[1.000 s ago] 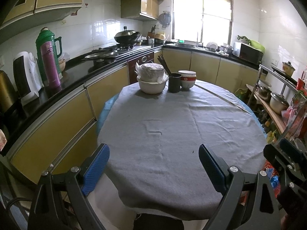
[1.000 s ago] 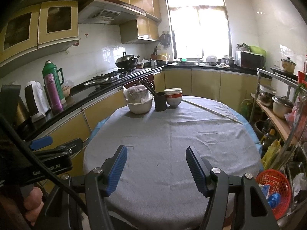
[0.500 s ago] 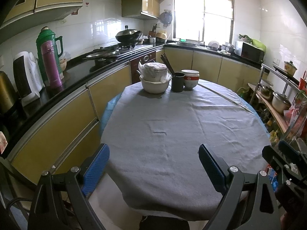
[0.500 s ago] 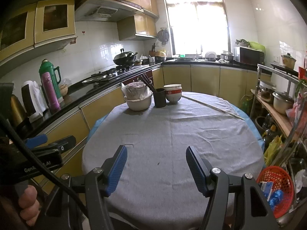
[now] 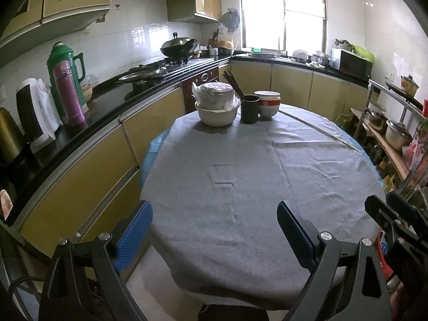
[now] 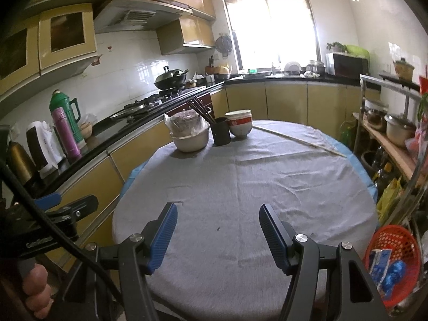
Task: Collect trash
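Grippers hover over the near edge of a round table [image 5: 240,187] draped in grey cloth — the left gripper [image 5: 214,238] gapes wide, the right gripper [image 6: 218,236] stands partly open, both holding nothing. Wrappers [image 6: 385,270] lie in a red basket [image 6: 393,240] beside the table, by the right gripper.

black frames | ribbed blue pads [image 6: 163,236] | silver screws | black cable [image 6: 53,230]

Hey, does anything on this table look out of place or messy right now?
Not much. A long thin stick lies loose across the far right of the grey tablecloth, apart from the bowls. A small dark speck sits near the front edge. Nothing is spilled or tipped.
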`<action>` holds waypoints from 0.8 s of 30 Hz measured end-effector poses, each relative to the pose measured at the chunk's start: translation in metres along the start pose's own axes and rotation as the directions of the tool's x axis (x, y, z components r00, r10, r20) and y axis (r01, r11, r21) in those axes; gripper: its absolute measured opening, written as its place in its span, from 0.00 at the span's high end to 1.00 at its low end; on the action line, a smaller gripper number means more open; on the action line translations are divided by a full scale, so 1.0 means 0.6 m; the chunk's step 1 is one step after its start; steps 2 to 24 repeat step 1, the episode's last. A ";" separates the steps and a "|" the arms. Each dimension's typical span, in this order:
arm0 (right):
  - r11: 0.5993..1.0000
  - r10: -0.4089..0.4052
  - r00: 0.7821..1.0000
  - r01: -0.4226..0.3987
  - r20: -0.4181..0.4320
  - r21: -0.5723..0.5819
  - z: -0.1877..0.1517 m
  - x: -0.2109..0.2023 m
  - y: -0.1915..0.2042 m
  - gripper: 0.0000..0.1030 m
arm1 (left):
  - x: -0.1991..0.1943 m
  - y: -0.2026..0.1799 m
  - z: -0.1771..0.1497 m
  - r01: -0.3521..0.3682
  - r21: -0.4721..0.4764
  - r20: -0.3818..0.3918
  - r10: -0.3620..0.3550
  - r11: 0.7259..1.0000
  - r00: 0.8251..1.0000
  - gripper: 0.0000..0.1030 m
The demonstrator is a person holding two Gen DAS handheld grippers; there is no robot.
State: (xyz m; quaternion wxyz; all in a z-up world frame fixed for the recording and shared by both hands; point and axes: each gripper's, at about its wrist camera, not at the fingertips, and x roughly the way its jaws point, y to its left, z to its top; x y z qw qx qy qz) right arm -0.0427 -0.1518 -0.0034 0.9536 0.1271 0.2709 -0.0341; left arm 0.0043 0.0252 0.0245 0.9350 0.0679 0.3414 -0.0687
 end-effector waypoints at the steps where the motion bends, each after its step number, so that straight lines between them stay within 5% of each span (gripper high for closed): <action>1: 1.000 0.000 1.000 0.000 -0.003 0.004 -0.001 0.006 -0.006 0.35 | 0.007 -0.007 0.001 -0.007 0.002 -0.003 0.007 1.000 1.000 0.09; 24: 1.000 0.000 1.000 0.000 -0.003 0.004 -0.001 0.006 -0.006 0.35 | 0.007 -0.007 0.001 -0.007 0.002 -0.003 0.007 1.000 1.000 0.09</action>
